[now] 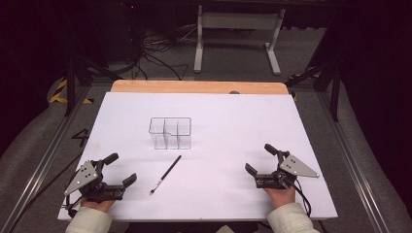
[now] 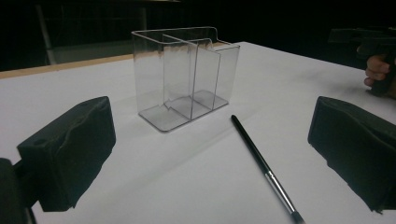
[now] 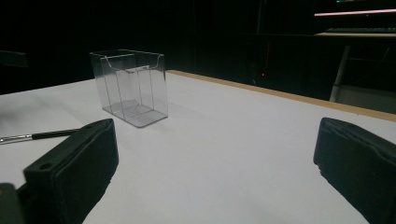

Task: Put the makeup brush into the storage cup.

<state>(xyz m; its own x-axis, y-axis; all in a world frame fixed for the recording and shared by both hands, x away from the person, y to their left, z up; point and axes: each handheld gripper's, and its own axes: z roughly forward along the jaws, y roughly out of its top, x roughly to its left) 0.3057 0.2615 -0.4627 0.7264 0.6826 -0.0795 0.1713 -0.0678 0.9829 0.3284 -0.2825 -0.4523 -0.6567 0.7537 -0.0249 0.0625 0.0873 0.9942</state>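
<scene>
**Both grippers released, brush on table**

Thin black-handled brush with a silver ferrule lies flat on the white table, just in front of the clear plastic compartment organizer, not touching it. Left gripper and right gripper rest near the table's front edge, jaws spread wide, nothing between them.

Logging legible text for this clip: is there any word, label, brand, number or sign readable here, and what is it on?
"4": a dark mark that reads like this numeral, on the grey floor left of the table.
Clear organizer: no print or label.
Brush: no lettering can be made out on its black handle or metal ferrule.
Yellow-and-black hazard stripes on the floor: a marking, no words.
</scene>
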